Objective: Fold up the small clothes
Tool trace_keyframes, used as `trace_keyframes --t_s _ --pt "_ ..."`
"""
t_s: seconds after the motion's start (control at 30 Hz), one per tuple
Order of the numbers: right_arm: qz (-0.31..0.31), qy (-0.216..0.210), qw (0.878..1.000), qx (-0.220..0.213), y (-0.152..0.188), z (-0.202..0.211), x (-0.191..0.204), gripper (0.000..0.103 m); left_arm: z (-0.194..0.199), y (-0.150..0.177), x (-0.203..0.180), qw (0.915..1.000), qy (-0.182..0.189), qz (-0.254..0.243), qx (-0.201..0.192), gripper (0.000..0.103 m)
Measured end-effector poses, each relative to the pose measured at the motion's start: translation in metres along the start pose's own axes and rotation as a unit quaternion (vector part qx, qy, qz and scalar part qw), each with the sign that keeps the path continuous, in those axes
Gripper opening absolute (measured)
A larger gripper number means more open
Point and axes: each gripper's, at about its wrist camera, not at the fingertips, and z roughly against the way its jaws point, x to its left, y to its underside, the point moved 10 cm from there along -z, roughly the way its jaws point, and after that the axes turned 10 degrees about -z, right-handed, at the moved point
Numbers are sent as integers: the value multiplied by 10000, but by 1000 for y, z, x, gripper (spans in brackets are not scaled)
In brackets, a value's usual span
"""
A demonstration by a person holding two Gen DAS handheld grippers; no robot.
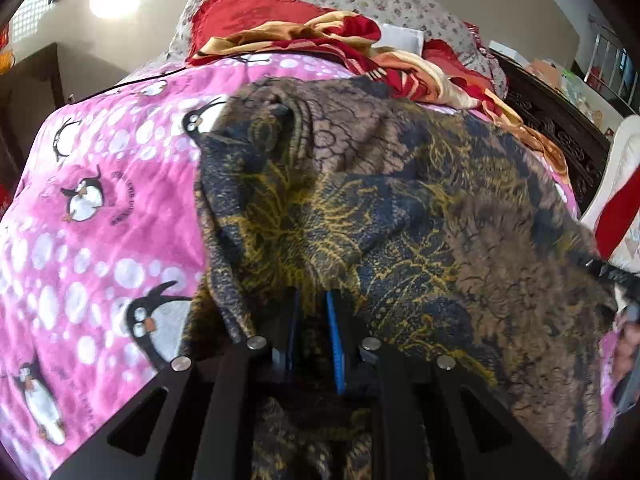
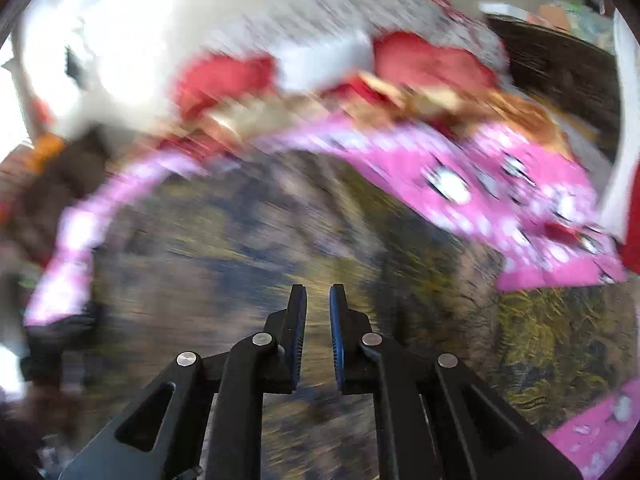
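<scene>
The left tongs [image 1: 314, 300] pinch the brown cloth [image 1: 400, 200] on the pink blanket [image 1: 100, 220]. The right tongs [image 2: 318, 300] stand slightly apart, grasping nothing, over the blurred cloth.

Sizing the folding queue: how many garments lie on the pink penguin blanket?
1: the brown, navy and gold patterned fabric garment, spread on the pink penguin-print fleece blanket, near edge in the left claw. The rumpled red-and-gold cloth heap behind may hide more.
</scene>
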Motion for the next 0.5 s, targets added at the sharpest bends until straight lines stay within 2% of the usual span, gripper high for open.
trace_keyframes --t_s 0.03,0.1,0.13,0.17,0.2,0.23,0.3,0.33,0.4,0.43,0.5 --pt "-109 -56 9999 9 -1 -1 -2 13 8 -1 1 10000 -32 37 -54 17" --pt "-181 -315 9992 -136 -8 20 4 13 32 -5 -1 9994 -83 10 -345 30" --pt "-175 -481 9984 -244 -12 33 4 13 44 -6 -4 9987 -115 -39 -493 43" --pt "-172 -634 9965 -509 -19 57 -1 15 52 -6 -6 9981 -133 -94 -591 50" --pt "-189 -675 9952 -690 -23 72 -9 21 60 -3 -11 9975 -121 -173 -681 59" --pt "-238 -672 9927 -972 -28 93 -30 32 64 3 -16 9973 -70 -229 -693 61" --pt "-339 -450 9920 -1133 -31 113 -78 51 64 17 -24 9977 7 -345 -588 61" --pt "-498 -239 9924 -1101 -29 117 -114 52 61 27 -28 9980 46 -373 -518 61" --pt "-1209 47 9889 -863 -16 118 -189 52 55 49 -35 9986 128 -360 -371 61" --pt "-1587 15 9842 -787 -8 120 -215 52 52 57 -38 9988 167 -333 -307 61" --pt "-2609 -297 9626 -666 17 120 -269 52 42 77 -46 9990 216 -360 -146 62"
